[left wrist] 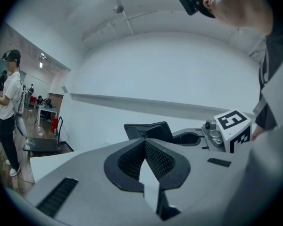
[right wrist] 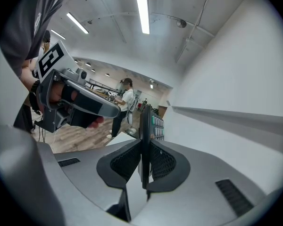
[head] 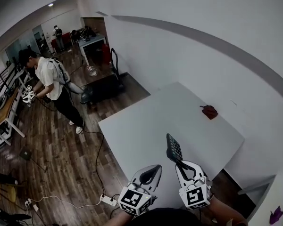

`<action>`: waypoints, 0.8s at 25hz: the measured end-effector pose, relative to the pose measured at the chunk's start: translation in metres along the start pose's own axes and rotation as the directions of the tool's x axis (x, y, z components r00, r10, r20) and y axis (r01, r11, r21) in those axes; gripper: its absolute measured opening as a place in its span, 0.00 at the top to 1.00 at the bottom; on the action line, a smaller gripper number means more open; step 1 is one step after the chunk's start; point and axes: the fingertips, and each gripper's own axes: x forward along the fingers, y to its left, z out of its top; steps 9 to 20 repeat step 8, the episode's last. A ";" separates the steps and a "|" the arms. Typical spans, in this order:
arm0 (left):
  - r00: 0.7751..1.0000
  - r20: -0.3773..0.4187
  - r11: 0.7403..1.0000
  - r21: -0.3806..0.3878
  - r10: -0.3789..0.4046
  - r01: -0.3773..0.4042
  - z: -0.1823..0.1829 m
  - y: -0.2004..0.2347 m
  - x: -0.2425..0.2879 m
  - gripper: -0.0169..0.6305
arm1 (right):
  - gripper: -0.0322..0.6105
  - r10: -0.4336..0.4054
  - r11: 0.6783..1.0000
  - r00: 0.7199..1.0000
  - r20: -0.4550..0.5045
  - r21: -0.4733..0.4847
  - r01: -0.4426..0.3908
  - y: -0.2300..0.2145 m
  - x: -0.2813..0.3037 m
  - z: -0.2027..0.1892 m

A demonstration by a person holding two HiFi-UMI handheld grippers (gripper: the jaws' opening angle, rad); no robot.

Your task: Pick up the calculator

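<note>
The black calculator (head: 173, 148) hangs on edge above the white table (head: 146, 126), key side facing left in the head view. My right gripper (head: 182, 165) is shut on its near end. In the right gripper view the calculator (right wrist: 145, 121) stands edge-on between the ribbed pads, its coloured keys showing on the right face. My left gripper (head: 153, 170) floats beside it to the left, shut with nothing in it. From the left gripper view, the meshed pads (left wrist: 153, 160) touch each other, and the calculator's dark back (left wrist: 148, 130) shows beyond them.
A small red object (head: 209, 111) lies near the table's far right edge by the white wall. A person (head: 49, 81) with grippers stands on the wooden floor at the left. A power strip with cables (head: 107, 200) lies on the floor by the table's near corner.
</note>
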 end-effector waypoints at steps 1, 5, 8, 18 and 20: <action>1.000 0.000 1.000 -0.002 0.000 0.000 -0.001 0.000 0.001 0.96 | 0.86 -0.001 1.000 1.000 -0.002 0.003 0.001 -0.001 -0.001 -0.001; 1.000 0.001 1.000 -0.008 -0.002 0.002 -0.002 -0.003 0.003 0.96 | 0.86 -0.006 1.000 1.000 -0.003 0.007 0.006 -0.004 -0.004 -0.001; 1.000 0.003 1.000 -0.008 -0.001 0.001 -0.001 -0.005 0.002 0.96 | 0.86 -0.007 1.000 1.000 0.002 0.005 0.007 -0.005 -0.007 0.001; 1.000 0.003 1.000 -0.008 -0.001 0.001 -0.001 -0.005 0.002 0.96 | 0.86 -0.007 1.000 1.000 0.002 0.005 0.007 -0.005 -0.007 0.001; 1.000 0.003 1.000 -0.008 -0.001 0.001 -0.001 -0.005 0.002 0.96 | 0.86 -0.007 1.000 1.000 0.002 0.005 0.007 -0.005 -0.007 0.001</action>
